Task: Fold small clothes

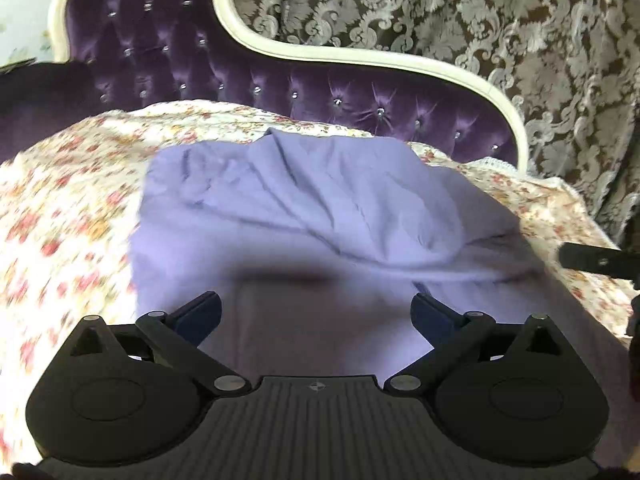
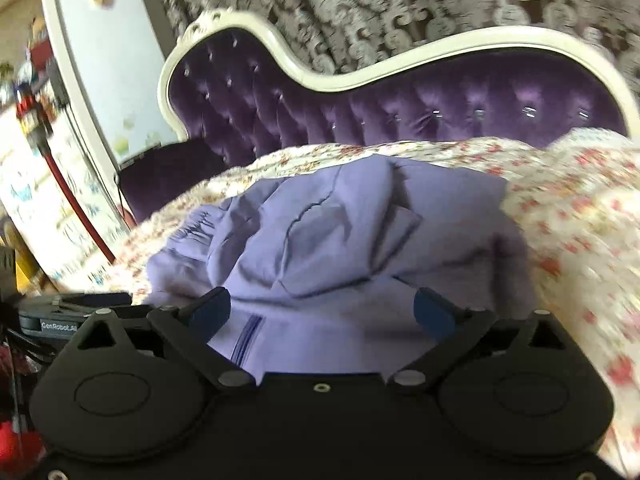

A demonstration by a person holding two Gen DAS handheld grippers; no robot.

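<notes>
On the floral bedspread [image 1: 60, 208], lavender garment [image 1: 320, 208], long axis seemingly toward headboard [image 1: 360, 108].

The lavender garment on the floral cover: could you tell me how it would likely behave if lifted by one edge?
The lavender garment looks thin and floppy; its soft creases suggest it would drape and sag. It is probably light. The folded layers may slip open, since nothing pins them on the floral cover.

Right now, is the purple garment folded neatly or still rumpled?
Partly folded but rumpled: the purple garment lies on the floral cover with one layer doubled over and creases.
</notes>
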